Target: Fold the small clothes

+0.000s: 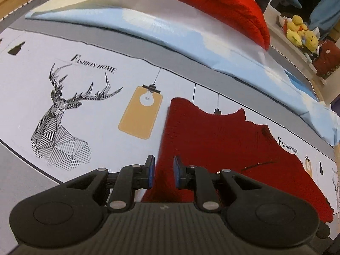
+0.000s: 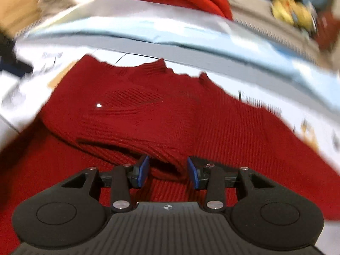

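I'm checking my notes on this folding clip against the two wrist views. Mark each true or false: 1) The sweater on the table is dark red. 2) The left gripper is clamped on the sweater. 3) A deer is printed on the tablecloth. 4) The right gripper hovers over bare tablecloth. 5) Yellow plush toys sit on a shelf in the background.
1) True: the sweater is dark red knit.
2) False: the left gripper has its jaws apart, the sweater's edge showing in the gap, pads not pressing it.
3) True: a striped deer is printed on the tablecloth.
4) False: the right gripper is over the sweater, jaws apart around a fold.
5) True: yellow plush toys.
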Demonstrator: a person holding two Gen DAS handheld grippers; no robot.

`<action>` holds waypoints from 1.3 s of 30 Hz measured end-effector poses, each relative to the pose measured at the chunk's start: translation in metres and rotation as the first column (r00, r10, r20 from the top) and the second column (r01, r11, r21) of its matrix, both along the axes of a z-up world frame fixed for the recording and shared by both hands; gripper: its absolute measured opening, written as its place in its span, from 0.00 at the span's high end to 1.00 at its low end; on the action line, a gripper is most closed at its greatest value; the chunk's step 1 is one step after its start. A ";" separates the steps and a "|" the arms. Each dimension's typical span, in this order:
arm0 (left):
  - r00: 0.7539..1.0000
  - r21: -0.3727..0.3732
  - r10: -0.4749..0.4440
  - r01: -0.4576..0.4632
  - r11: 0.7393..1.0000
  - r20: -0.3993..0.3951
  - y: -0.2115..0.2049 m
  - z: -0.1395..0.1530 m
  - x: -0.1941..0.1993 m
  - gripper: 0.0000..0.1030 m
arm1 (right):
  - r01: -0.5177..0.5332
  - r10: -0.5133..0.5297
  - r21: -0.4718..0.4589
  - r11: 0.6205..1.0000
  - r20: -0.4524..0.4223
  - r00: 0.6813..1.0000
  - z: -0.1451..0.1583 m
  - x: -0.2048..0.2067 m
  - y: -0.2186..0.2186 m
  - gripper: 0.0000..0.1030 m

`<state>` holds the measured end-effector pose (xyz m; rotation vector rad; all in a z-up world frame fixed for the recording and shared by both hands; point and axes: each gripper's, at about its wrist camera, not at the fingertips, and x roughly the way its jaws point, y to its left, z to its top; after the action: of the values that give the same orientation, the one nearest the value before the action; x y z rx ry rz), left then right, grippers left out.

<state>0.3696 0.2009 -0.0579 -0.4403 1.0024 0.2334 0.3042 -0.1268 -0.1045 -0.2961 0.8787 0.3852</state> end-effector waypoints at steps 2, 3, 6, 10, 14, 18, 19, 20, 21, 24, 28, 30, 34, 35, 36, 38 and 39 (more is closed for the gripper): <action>1.000 -0.008 0.002 -0.002 1.000 -0.003 0.001 -0.001 0.000 0.82 | -0.049 0.051 -0.053 0.997 0.037 0.998 -0.002 -0.001 0.007 0.68; 1.000 -0.011 0.002 -0.002 1.000 -0.004 0.001 -0.001 0.000 0.82 | -0.051 0.054 -0.059 0.997 0.055 0.997 -0.001 0.000 0.007 0.75; 1.000 -0.020 0.008 -0.008 1.000 -0.005 0.002 -0.002 0.001 0.82 | 0.095 -0.100 0.086 0.992 0.062 0.993 0.011 0.011 -0.013 0.81; 1.000 -0.017 -0.009 0.008 1.000 -0.016 -0.002 -0.005 0.001 0.82 | 0.539 -0.518 0.417 0.732 -0.174 0.838 0.012 0.024 -0.082 0.83; 0.999 -0.011 -0.028 0.028 1.000 -0.039 -0.006 -0.012 0.003 0.82 | 0.764 -0.620 0.397 0.509 -0.447 0.645 -0.027 0.027 -0.122 0.79; 0.997 -0.011 -0.059 0.058 0.998 -0.055 -0.012 -0.020 0.005 0.82 | 0.778 -0.611 0.421 0.466 -0.483 0.627 -0.031 0.030 -0.132 0.78; 0.996 -0.009 -0.069 0.068 0.998 -0.060 -0.014 -0.022 0.005 0.82 | 0.774 -0.608 0.432 0.463 -0.480 0.632 -0.030 0.033 -0.134 0.78; 0.995 -0.005 -0.077 0.077 0.997 -0.067 -0.016 -0.025 0.005 0.82 | 0.775 -0.610 0.440 0.454 -0.480 0.630 -0.029 0.033 -0.136 0.78; 0.993 -0.001 -0.085 0.085 0.996 -0.077 -0.017 -0.028 0.006 0.82 | 0.781 -0.617 0.443 0.441 -0.482 0.622 -0.030 0.034 -0.139 0.78; 0.990 0.005 -0.096 0.097 0.995 -0.102 -0.019 -0.036 0.007 0.82 | 0.804 -0.629 0.432 0.409 -0.505 0.592 -0.036 0.040 -0.152 0.83; 0.990 0.010 -0.096 0.098 0.995 -0.107 -0.022 -0.038 0.007 0.82 | 0.784 -0.639 0.484 0.389 -0.471 0.608 -0.028 0.034 -0.162 1.00; 0.989 0.014 -0.115 0.117 0.993 -0.093 -0.027 -0.036 0.008 0.82 | 0.737 -0.648 0.540 0.405 -0.399 0.648 -0.012 0.034 -0.161 1.00; 0.983 0.001 -0.119 0.121 0.993 -0.139 -0.031 -0.053 0.010 0.82 | 0.760 -0.624 0.517 0.393 -0.457 0.634 -0.019 0.039 -0.168 0.97; 0.980 0.019 -0.112 0.116 0.993 -0.163 -0.031 -0.058 0.010 0.79 | 0.771 -0.608 0.506 0.386 -0.489 0.625 -0.025 0.040 -0.170 0.97; 0.980 0.027 -0.105 0.111 0.993 -0.172 -0.030 -0.059 0.010 0.72 | 0.776 -0.595 0.505 0.377 -0.510 0.621 -0.029 0.039 -0.171 0.96; 0.982 0.042 -0.092 0.100 0.994 -0.164 -0.032 -0.052 0.009 0.72 | 0.773 -0.575 0.495 0.396 -0.522 0.629 -0.030 0.039 -0.170 0.89; 0.985 0.054 -0.101 0.109 0.993 -0.142 -0.035 -0.047 0.009 0.73 | 0.770 -0.574 0.482 0.418 -0.517 0.635 -0.028 0.039 -0.170 0.79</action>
<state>0.3789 0.1657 -0.1049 -0.3167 1.1487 0.2017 0.3433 -0.2972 -0.1327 0.8396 0.9916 -0.0679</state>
